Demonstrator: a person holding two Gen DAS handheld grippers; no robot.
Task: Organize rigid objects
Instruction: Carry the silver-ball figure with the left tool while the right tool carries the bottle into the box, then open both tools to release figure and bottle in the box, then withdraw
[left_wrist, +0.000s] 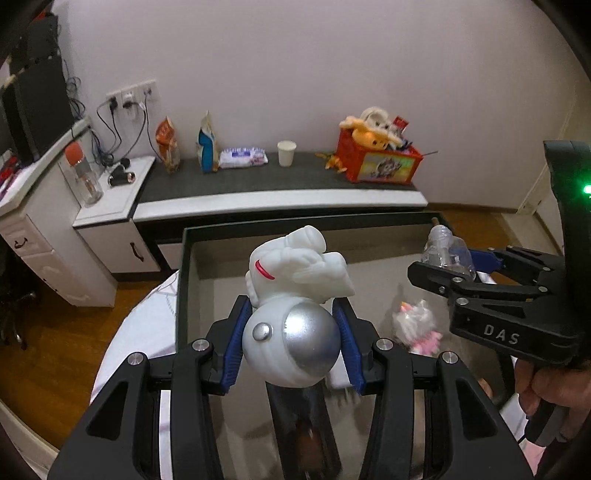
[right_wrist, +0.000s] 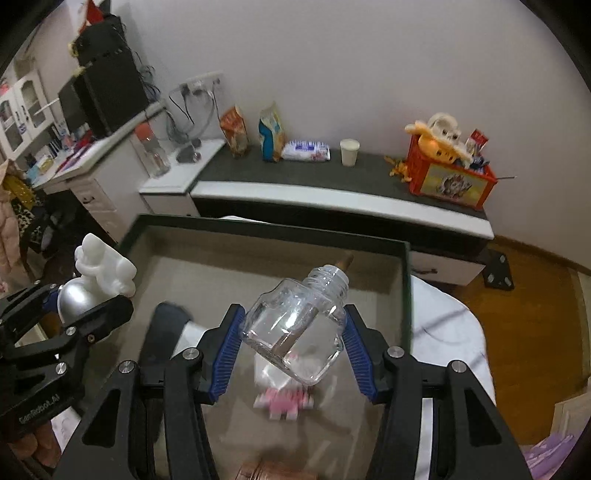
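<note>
With the left gripper (left_wrist: 291, 332) clamping the astronaut toy (left_wrist: 295, 299) and the right gripper (right_wrist: 293, 341) squeezing the glass bottle (right_wrist: 297, 328) above the tray (right_wrist: 273, 230) at twelve o'clock, smooth round surfaces could slip free.

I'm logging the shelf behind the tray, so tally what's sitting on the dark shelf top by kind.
Snack bags: 2
Wrapped white packs: 1
Paper cups: 1
Red crates of toys: 1
Orange toys beside the crate: 1
Total: 6
</note>
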